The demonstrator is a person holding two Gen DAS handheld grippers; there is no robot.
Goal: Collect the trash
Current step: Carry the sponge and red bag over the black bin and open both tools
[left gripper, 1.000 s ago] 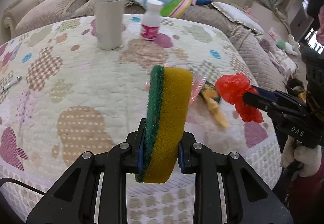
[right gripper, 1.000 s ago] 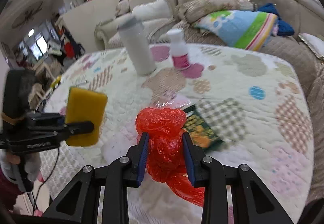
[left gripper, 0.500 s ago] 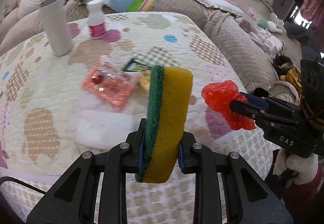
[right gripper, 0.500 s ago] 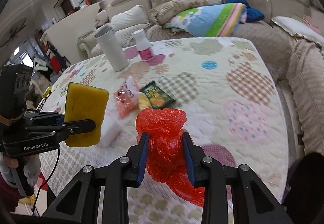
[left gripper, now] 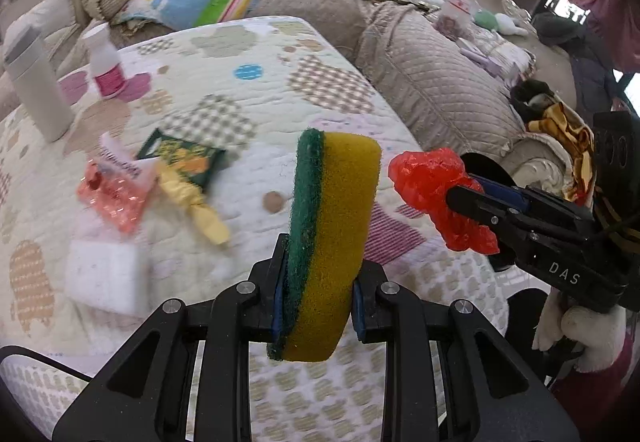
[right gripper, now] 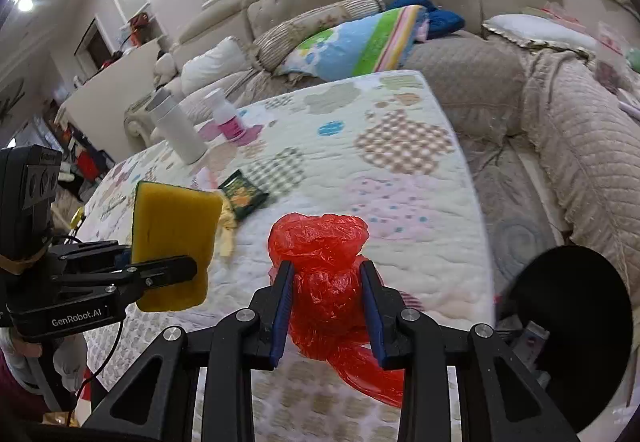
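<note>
We are holding 2 things above the near edge of the surface, which is wearing a quilted cover with patchwork blobs. The left gripper is clamping its fingers on an upright sponge, green scrubbing side to the left in its own view. The right gripper is squeezing its fingers on a crumpled red plastic bag, with a tail of the bag hanging below.

The right edge of the surface is running just beside a quilted sofa, leaving only a narrow strip of floor between them. The right half of the surface is lying bare, so that side is giving us open room.

The left wrist view is showing what the right one mostly hides: a pink wrapper, a yellow twisted wrapper, a green snack packet and a white block, all lying close together on the left half. Further back, a tall white flask and a small bottle with a pink label are standing upright, a little apart.

The right wrist view alone is showing a round black bin off the near right corner of the surface, beyond the edge. We cannot tell what is lying inside it, as its opening is reading only as dark.
</note>
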